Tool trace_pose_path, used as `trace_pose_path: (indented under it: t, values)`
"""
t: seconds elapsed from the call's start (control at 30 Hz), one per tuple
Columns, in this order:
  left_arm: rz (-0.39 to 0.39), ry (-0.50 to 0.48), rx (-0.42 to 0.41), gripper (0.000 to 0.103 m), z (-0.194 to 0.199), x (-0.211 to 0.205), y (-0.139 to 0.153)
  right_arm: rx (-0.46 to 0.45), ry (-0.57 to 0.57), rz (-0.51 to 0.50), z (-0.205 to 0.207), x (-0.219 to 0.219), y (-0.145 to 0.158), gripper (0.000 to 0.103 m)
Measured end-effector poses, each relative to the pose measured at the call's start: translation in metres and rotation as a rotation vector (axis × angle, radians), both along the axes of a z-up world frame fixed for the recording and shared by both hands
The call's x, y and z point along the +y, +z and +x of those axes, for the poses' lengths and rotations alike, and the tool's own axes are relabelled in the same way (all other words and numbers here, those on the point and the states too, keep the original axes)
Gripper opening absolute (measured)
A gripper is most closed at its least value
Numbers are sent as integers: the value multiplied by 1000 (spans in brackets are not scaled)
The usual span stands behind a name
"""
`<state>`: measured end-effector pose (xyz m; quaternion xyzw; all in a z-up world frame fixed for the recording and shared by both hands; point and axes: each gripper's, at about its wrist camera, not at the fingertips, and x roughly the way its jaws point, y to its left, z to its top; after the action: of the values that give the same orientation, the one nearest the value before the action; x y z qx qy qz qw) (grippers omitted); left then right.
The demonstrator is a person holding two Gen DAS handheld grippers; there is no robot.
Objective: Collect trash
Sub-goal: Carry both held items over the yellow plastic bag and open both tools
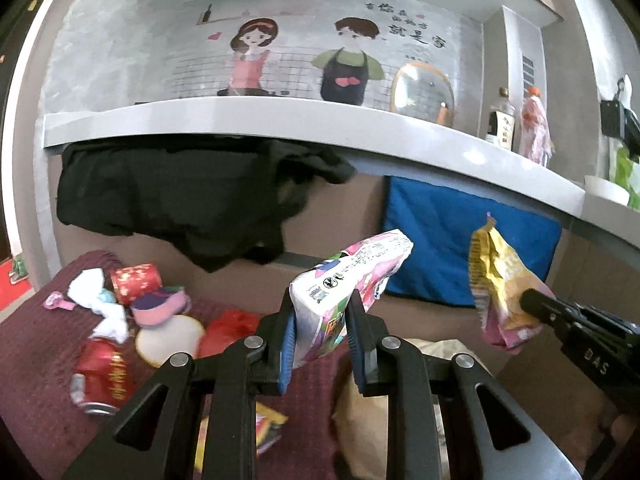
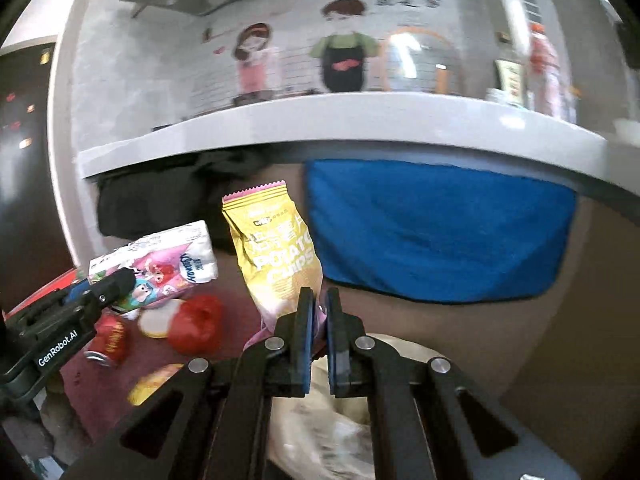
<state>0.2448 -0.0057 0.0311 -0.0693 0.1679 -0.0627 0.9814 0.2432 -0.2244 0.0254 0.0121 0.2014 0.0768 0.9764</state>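
Note:
My left gripper (image 1: 322, 304) is shut on a white and pink tissue pack (image 1: 348, 272) and holds it in the air; the pack also shows in the right wrist view (image 2: 160, 268). My right gripper (image 2: 319, 300) is shut on a yellow potato chips bag (image 2: 276, 252), held upright in the air; the bag also shows in the left wrist view (image 1: 500, 288). On the dark red cloth (image 1: 36, 360) lie two red cans (image 1: 100, 376), white crumpled paper (image 1: 100, 300), a red wrapper (image 1: 228, 332) and a round white lid (image 1: 172, 340).
A grey counter ledge (image 1: 280, 116) runs across above, with bottles (image 1: 500, 120) at its right. A black cloth (image 1: 180, 200) and a blue towel (image 1: 460, 240) hang under it. A beige bag (image 2: 328, 432) sits below my grippers.

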Motion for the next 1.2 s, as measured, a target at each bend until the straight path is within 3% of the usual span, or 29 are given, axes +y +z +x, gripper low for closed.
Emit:
trace_pose_path:
  t: [0.4,0.8,1.2]
  values:
    - [18,-18,95,24,26,-45,-37,44,-65,51,16,-53,-30,5]
    - [-6,-75,195,24,44,-63,-70,118,-74,78,26,-61,-64,6]
    - [-42,-144,234,24,58,-78,-80,157,-74,100,39,-69,-82,6]
